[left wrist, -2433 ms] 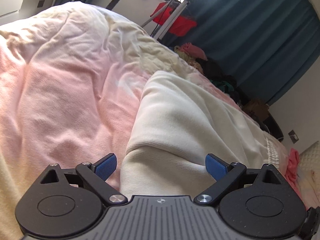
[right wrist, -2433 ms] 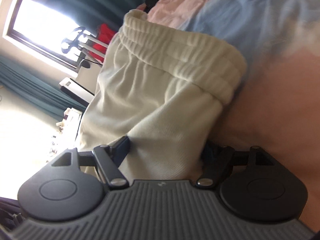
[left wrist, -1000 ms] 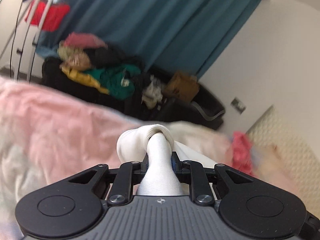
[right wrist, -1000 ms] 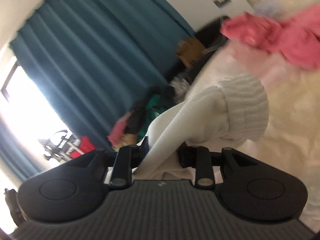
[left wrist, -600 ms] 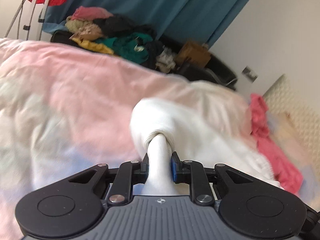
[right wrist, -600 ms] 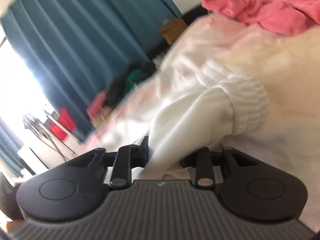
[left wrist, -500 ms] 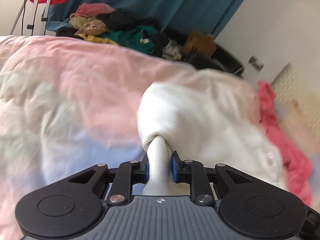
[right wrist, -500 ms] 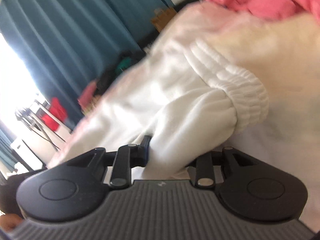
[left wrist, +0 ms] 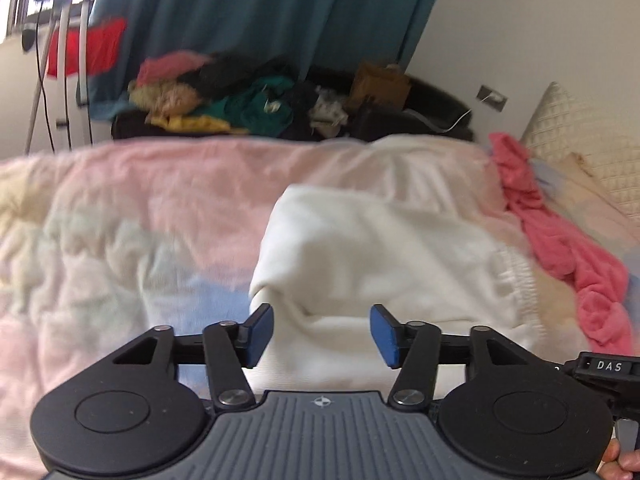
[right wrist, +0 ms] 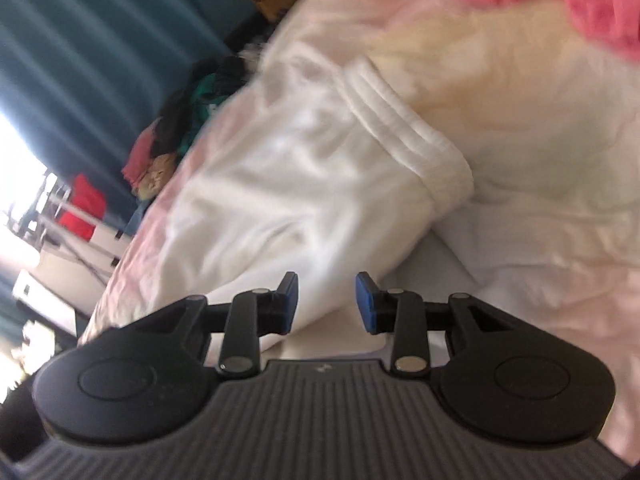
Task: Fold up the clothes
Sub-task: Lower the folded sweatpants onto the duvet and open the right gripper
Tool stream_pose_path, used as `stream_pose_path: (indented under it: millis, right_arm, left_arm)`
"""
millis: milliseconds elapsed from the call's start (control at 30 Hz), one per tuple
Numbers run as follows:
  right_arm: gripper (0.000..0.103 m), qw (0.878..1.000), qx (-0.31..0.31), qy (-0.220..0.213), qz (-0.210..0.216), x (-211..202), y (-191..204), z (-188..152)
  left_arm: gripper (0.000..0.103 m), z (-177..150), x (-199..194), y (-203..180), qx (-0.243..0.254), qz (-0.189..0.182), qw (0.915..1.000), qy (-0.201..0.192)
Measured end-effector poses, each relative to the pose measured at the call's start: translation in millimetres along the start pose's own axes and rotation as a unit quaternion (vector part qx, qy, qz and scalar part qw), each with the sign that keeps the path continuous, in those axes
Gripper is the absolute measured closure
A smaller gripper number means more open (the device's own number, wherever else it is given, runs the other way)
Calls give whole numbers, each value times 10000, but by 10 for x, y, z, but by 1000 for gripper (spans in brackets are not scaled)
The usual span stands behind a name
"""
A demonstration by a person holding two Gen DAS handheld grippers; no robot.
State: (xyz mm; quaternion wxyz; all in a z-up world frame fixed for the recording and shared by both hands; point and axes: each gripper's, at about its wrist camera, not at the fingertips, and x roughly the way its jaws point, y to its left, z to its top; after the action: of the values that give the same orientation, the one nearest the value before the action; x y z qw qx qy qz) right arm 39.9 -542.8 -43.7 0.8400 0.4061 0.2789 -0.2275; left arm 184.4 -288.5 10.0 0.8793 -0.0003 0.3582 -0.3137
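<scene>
Teal curtains (left wrist: 260, 28) back a bed (left wrist: 120, 208) under a pastel quilt. White garment (left wrist: 380, 248) lies on it. Left gripper (left wrist: 322, 334) has just opened, jaws wide, cloth between them unpressed. Right gripper (right wrist: 327, 304) is parted, pads clear of cloth.

Bright daylight comes in from the window (right wrist: 16, 160), which glares pure white at the left edge. The white garment (left wrist: 380, 248) looks washed out and smeary. Both pictures are blurry, most of all far back. Straight lines bend near the rounded, dark corners.
</scene>
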Motion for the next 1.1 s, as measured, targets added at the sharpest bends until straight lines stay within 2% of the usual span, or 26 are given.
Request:
stream_pose_path:
  millis: [67, 167, 333, 533, 600, 667, 733, 800, 1100]
  right_arm:
    - [68, 9995, -285, -76, 85, -223, 128, -10]
    - [67, 9983, -514, -234, 168, -566, 275, -43]
    - [67, 9929, -1048, -492, 271, -1090, 517, -132]
    - [67, 9854, -1518, -726, 267, -1637, 749, -296]
    - [56, 9829, -1624, -810, 300, -1786, 798, -386]
    - [29, 9814, -1661, -899, 332, -1901, 818, -492]
    - [18, 9796, -1713, -985, 377, -1986, 827, -605]
    - [17, 9759, -1858, -1069, 416, -2046, 836, -722]
    - [17, 9607, -2230, -1603, 392, -2128, 809, -1262]
  left_arm:
    - [43, 42, -261, -126, 104, -12, 9999, -138]
    - [35, 70, -648, -279, 189, -72, 9994, -272]
    - [28, 46, -1275, -418, 264, -109, 9984, -497]
    - [14, -76, -1942, -492, 391, -82, 9953, -880]
    - [7, -154, -2128, -506, 527, -131, 9935, -1002]
    - [6, -279, -2271, -511, 742, -105, 9899, -1206]
    - [2, -426, -2396, -548, 1014, 36, 9852, -1383]
    - [0, -567, -2501, -560, 1146, 107, 9817, -1517]
    - [0, -1030, -2814, -408, 1160, 205, 9759, -1839]
